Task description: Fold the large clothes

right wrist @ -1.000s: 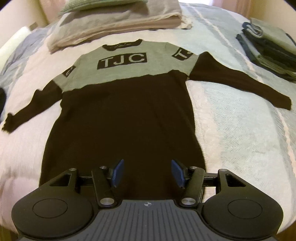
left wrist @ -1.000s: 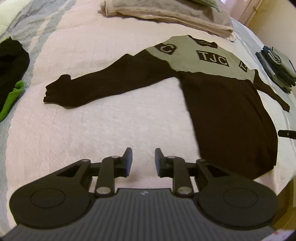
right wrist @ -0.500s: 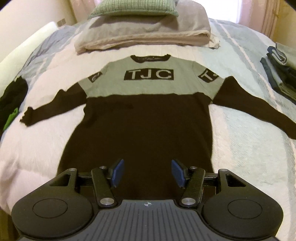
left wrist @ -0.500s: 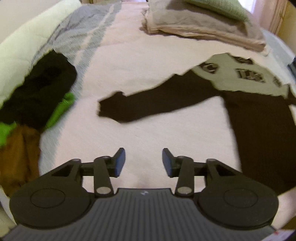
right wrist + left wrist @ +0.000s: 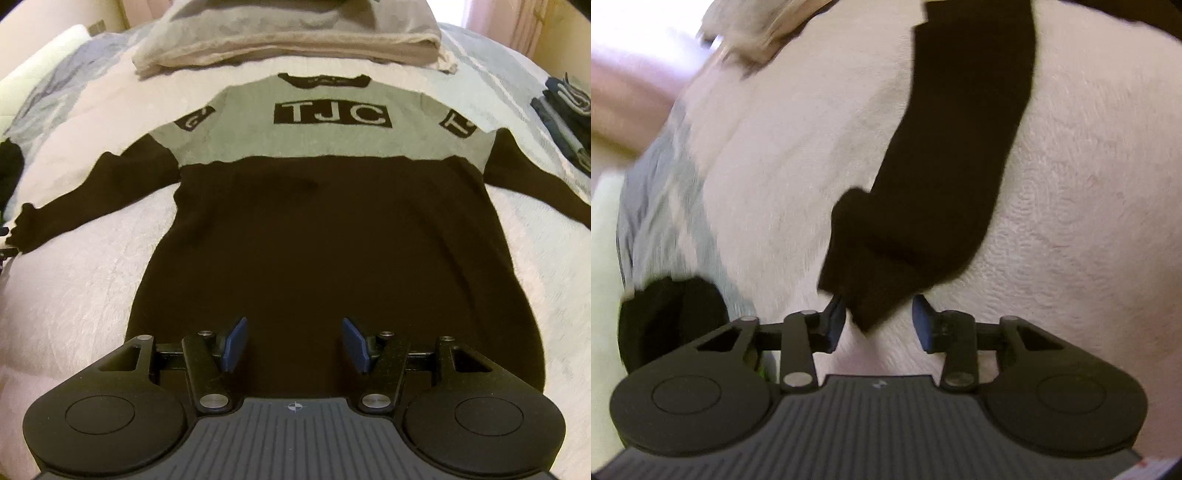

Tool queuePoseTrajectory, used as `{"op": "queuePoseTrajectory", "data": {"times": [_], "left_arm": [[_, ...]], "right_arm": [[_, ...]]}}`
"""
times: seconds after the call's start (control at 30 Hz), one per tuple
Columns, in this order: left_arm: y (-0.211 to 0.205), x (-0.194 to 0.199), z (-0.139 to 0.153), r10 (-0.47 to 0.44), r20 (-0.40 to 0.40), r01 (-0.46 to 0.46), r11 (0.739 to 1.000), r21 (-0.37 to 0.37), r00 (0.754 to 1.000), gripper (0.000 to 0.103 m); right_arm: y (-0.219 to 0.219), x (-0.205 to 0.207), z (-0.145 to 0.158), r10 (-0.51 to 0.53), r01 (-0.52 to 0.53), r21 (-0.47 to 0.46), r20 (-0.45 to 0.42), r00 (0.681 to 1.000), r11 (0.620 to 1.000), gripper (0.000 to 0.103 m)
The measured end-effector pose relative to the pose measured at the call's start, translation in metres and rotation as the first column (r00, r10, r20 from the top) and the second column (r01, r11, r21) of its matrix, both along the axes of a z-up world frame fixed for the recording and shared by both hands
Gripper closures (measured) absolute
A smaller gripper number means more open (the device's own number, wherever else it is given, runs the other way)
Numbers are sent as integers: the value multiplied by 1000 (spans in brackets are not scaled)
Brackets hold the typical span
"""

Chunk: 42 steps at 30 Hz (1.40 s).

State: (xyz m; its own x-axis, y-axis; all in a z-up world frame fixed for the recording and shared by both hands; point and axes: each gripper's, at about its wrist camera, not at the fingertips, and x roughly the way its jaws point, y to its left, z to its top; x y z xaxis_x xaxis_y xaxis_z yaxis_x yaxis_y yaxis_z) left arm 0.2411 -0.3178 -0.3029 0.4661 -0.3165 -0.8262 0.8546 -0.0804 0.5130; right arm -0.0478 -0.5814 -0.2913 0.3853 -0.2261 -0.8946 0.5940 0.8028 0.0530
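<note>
Black-and-grey knit sweater lettered "TJC" [image 5: 325,229] lies flat, front up, on the pale quilted bedspread [image 5: 74,295], both sleeves spread. Left gripper [image 5: 879,325] released, jaws apart either side of the black sleeve cuff [image 5: 875,280]. Right gripper [image 5: 293,345] released above the hem. Bare bedspread borders both sleeves.

The sweater's right sleeve [image 5: 535,177] runs off the picture's right edge. Motion blur smears the bed's far-left corner [image 5: 657,147]. The folded clothes [image 5: 565,114] at the bed's right edge are cropped.
</note>
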Motion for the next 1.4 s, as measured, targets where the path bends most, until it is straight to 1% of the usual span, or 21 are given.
{"op": "queuePoseTrajectory", "data": {"times": [0.03, 0.1, 0.17, 0.2, 0.3, 0.37, 0.43, 0.53, 0.6, 0.7, 0.73, 0.77, 0.8, 0.83, 0.87, 0.93, 0.97, 1.03, 1.17, 1.23, 1.4], "left_arm": [[-1, 3, 0, 3, 4, -4, 1000, 5, 1000, 98], [6, 13, 12, 74, -16, -75, 997, -33, 997, 98], [17, 19, 29, 185, -72, -189, 980, -60, 980, 98], [21, 17, 34, 214, -99, -221, 973, -63, 972, 98], [30, 9, 33, 252, -173, -261, 965, -36, 952, 98], [32, 4, 28, 259, -175, -264, 964, -6, 950, 96], [36, 6, 30, 303, -187, -306, 952, 10, 935, 90], [46, 6, 47, 386, -214, -394, 919, 8, 897, 88], [53, 1, 67, 439, -266, -459, 888, -15, 858, 87], [56, -17, 99, 501, -337, -546, 837, -46, 797, 74], [55, -28, 112, 516, -364, -572, 818, -60, 776, 67], [53, -38, 122, 522, -387, -588, 806, -66, 760, 66], [48, -50, 131, 522, -413, -598, 799, -71, 746, 66], [44, -63, 141, 523, -436, -610, 788, -80, 732, 62], [40, -77, 150, 525, -458, -624, 776, -88, 717, 57], [29, -105, 164, 511, -497, -628, 772, -93, 701, 54], [24, -121, 171, 505, -506, -627, 774, -94, 699, 52], [13, -152, 182, 491, -519, -617, 781, -93, 700, 51], [-2, -208, 197, 457, -520, -585, 804, -105, 722, 46], [-9, -227, 197, 442, -516, -568, 816, -109, 734, 46], [-27, -276, 186, 391, -506, -494, 865, -82, 769, 46]], "right_arm": [[-1, 2, 1, -8, 8, 5, -5, 1000, 1000, 49], [-1, 7, 7, -17, 17, 4, -4, 1000, 1000, 49], [1, 12, 13, -14, 14, -11, 4, 1000, 1000, 49], [1, 14, 15, -17, 17, -15, 6, 1000, 1000, 49], [-1, 18, 20, -36, 37, -15, 13, 999, 999, 49], [-2, 16, 25, -57, 57, -17, 12, 998, 998, 49], [-3, 10, 33, -80, 81, -19, 18, 997, 997, 49], [-10, -8, 50, -139, 140, -30, 31, 990, 990, 49], [-17, -24, 63, -192, 193, -23, 48, 980, 981, 49], [-29, -50, 80, -261, 262, -10, 60, 963, 965, 48], [-32, -58, 85, -276, 277, -7, 55, 960, 961, 47], [-36, -68, 90, -288, 289, -1, 52, 956, 957, 45], [-40, -77, 95, -289, 289, 5, 50, 956, 957, 38], [-42, -86, 98, -285, 285, 7, 44, 957, 958, 31], [-45, -97, 102, -284, 284, 4, 34, 958, 959, 30], [-50, -120, 106, -283, 282, 22, 19, 959, 959, 29], [-53, -134, 107, -285, 284, 41, 16, 958, 958, 29], [-57, -161, 107, -286, 285, 66, 14, 958, 956, 29], [-63, -209, 97, -270, 270, 100, -13, 963, 958, 29], [-67, -227, 90, -263, 262, 127, -15, 965, 957, 29], [-72, -250, 78, -221, 216, 154, 16, 975, 964, 29]]}}
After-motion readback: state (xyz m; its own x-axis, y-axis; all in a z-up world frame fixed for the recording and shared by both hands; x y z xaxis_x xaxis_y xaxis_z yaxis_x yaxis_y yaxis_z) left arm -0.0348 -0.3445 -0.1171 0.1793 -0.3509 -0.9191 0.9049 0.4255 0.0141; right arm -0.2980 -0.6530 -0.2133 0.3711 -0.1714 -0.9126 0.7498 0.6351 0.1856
